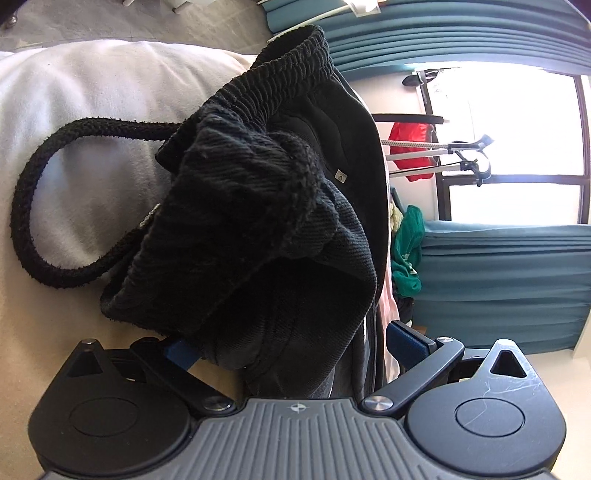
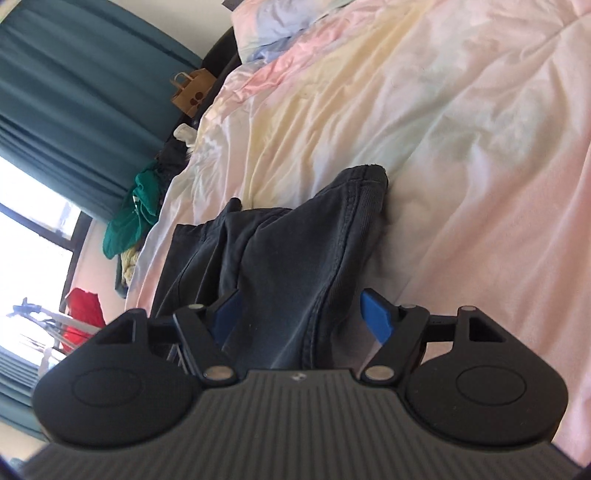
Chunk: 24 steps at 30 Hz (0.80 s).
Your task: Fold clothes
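Note:
A black garment (image 1: 258, 206) with a ribbed elastic waistband (image 1: 288, 70) and a looped drawstring (image 1: 33, 192) lies bunched on the pale bedding (image 1: 92, 92). My left gripper (image 1: 293, 345) stands wide around its near end. The right blue pad (image 1: 406, 339) is clear of the cloth and the left pad is partly hidden by it. In the right wrist view the same dark garment (image 2: 295, 251), with stitched seams, lies on the pastel bed cover (image 2: 461, 129). My right gripper (image 2: 303, 315) is open with the cloth between its pads, and a gap shows at the right pad (image 2: 376, 317).
Beyond the bed's far edge lie green clothing (image 2: 129, 221) and a yellowish item. A red garment (image 2: 83, 310) hangs on a drying rack by the window. A paper bag (image 2: 192, 92) stands by teal curtains (image 2: 74, 92). Pillows (image 2: 280, 22) lie at the head.

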Available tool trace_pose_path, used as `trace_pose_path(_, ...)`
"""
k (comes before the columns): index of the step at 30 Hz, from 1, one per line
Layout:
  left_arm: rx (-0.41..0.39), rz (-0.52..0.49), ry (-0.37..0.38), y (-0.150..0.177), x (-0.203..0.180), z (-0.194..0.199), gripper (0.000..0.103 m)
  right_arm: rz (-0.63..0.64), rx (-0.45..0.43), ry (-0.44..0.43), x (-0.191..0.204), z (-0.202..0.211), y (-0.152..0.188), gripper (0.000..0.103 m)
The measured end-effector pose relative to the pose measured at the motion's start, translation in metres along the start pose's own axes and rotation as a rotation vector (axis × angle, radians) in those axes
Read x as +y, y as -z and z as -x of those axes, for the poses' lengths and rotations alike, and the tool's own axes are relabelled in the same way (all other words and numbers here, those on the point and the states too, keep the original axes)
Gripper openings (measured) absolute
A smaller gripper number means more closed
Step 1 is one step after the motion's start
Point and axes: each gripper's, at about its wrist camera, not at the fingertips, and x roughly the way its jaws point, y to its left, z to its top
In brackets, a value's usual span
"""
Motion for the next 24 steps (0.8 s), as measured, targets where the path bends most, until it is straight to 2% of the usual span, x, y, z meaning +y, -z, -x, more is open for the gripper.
trace_pose_path(2,-0.001,-0.011,-0.001,0.001,-0.001,-0.003,0.103,-0.053,0.029,0.003,-0.009,-0.017,-0.001,0.068)
trace_pose_path(4,-0.003,-0.009,0.001,0.0,0.0,-0.005,0.103,-0.05,0.028,0.008,-0.01,-0.027,0.0,0.062)
trace_pose_path(5,-0.002,-0.006,0.002,0.0,0.001,-0.006,0.103,-0.027,0.01,0.008,-0.008,-0.03,0.001,0.048)
trace_pose_path(6,0.001,-0.006,0.004,-0.001,0.001,-0.007,0.103,-0.005,-0.016,-0.024,-0.005,-0.029,0.0,0.031)
trace_pose_path(8,0.002,-0.017,0.002,-0.001,0.0,-0.008,0.103,0.04,-0.074,-0.117,0.002,-0.023,-0.003,0.008)
trace_pose_path(11,0.003,-0.023,-0.002,-0.001,-0.002,-0.012,0.103,0.107,-0.145,-0.235,0.018,-0.01,-0.006,0.007)
trace_pose_path(14,0.007,-0.031,-0.006,-0.002,-0.003,-0.015,0.102,0.123,-0.172,-0.279,0.027,0.0,-0.006,0.007)
trace_pose_path(18,0.006,-0.066,-0.048,-0.003,-0.008,-0.024,0.097,0.102,-0.137,-0.198,0.023,-0.007,-0.011,0.007)
trace_pose_path(24,0.019,-0.124,-0.131,-0.003,-0.017,-0.044,0.077,0.133,-0.078,-0.059,0.014,-0.023,-0.005,0.009)
